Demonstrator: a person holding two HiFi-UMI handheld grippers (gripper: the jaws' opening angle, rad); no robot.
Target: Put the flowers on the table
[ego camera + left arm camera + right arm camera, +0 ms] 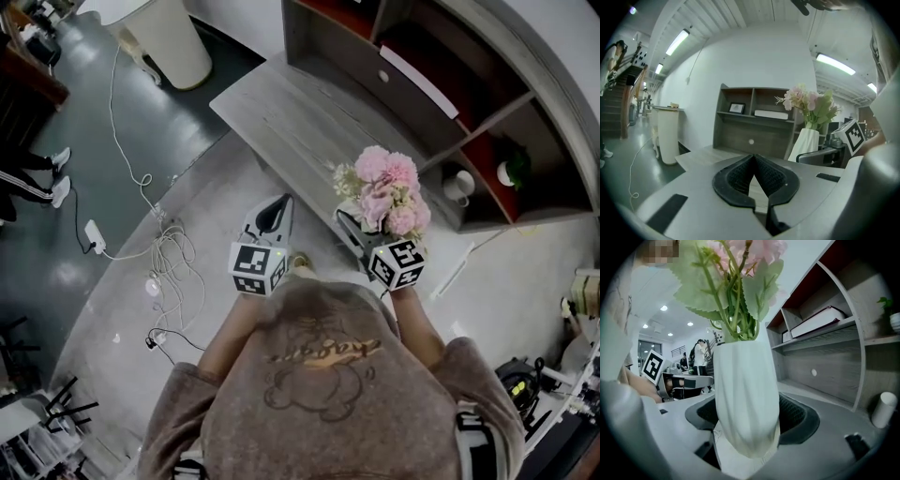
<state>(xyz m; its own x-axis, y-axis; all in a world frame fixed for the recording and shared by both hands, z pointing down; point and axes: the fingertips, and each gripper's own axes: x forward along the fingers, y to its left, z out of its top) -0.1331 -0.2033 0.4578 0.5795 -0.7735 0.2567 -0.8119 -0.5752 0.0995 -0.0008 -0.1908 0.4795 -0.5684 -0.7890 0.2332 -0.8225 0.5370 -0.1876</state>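
Note:
A bunch of pink flowers (pixel 389 187) stands in a white ribbed vase (pixel 746 394). My right gripper (pixel 352 225) is shut on the vase and holds it upright in the air, near the corner of the grey wooden table (pixel 281 112). In the right gripper view the vase fills the gap between the dark pads (pixel 799 416), with green stems and leaves above. My left gripper (pixel 275 211) hangs beside it on the left, shut with nothing in it; its pads (pixel 776 176) meet at the tip. In the left gripper view the flowers (pixel 806 101) and the vase (pixel 805 143) stand at the right.
A grey shelf unit (pixel 441 84) with red-backed compartments stands behind the table and holds a book, a framed picture and a white cup (pixel 458 186). A white bin (pixel 173 37) stands at the table's far end. Cables (pixel 164 272) lie on the floor at left. A person's legs (pixel 33 178) show at far left.

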